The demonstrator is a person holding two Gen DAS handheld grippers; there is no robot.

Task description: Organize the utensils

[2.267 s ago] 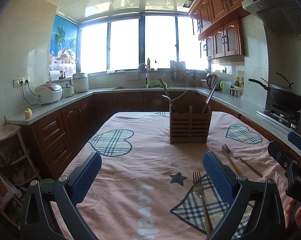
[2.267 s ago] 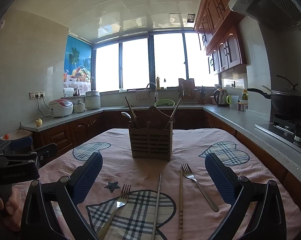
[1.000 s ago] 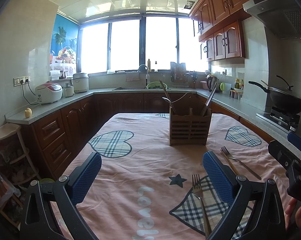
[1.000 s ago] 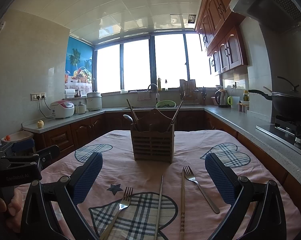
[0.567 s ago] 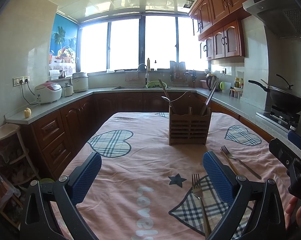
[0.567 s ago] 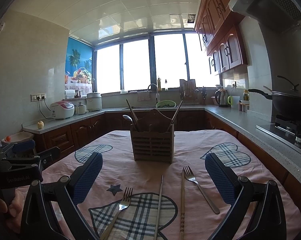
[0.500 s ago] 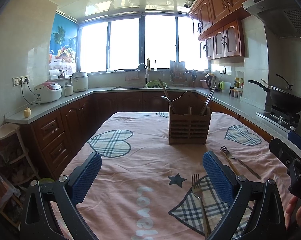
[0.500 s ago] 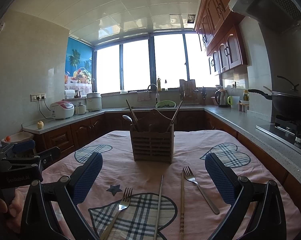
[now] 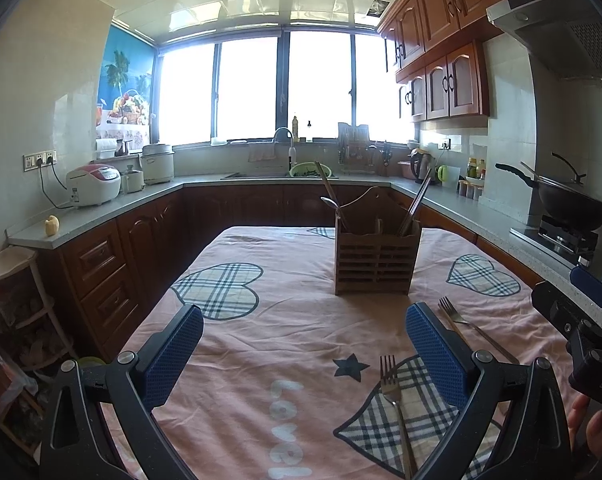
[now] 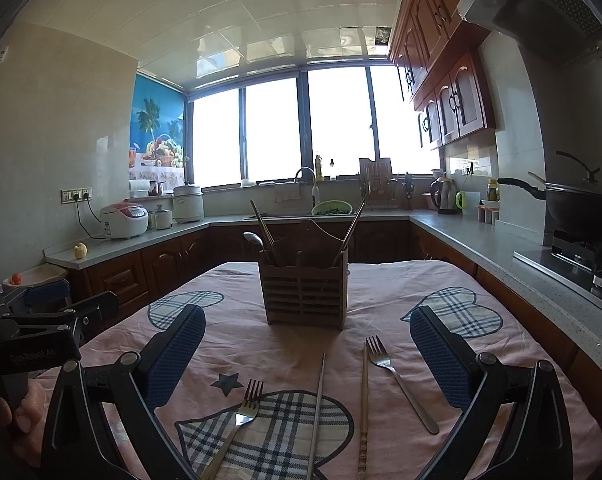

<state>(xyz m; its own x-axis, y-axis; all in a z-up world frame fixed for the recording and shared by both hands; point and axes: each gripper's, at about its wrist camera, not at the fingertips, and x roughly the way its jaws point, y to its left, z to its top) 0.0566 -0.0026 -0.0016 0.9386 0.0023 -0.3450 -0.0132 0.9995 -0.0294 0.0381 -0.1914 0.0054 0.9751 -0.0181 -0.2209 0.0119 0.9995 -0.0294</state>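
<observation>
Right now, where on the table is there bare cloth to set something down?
Free: the left half of the tablecloth, from the plaid heart to the wooden holder. Crowded: in front of the holder, where two forks and two chopsticks lie.

Wooden caddy (image 10: 304,295) upright, forks (image 10: 401,382), chopsticks (image 10: 363,408) flat

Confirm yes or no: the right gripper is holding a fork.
No: the right gripper is open and empty; both steel forks lie on the pink tablecloth.
</observation>
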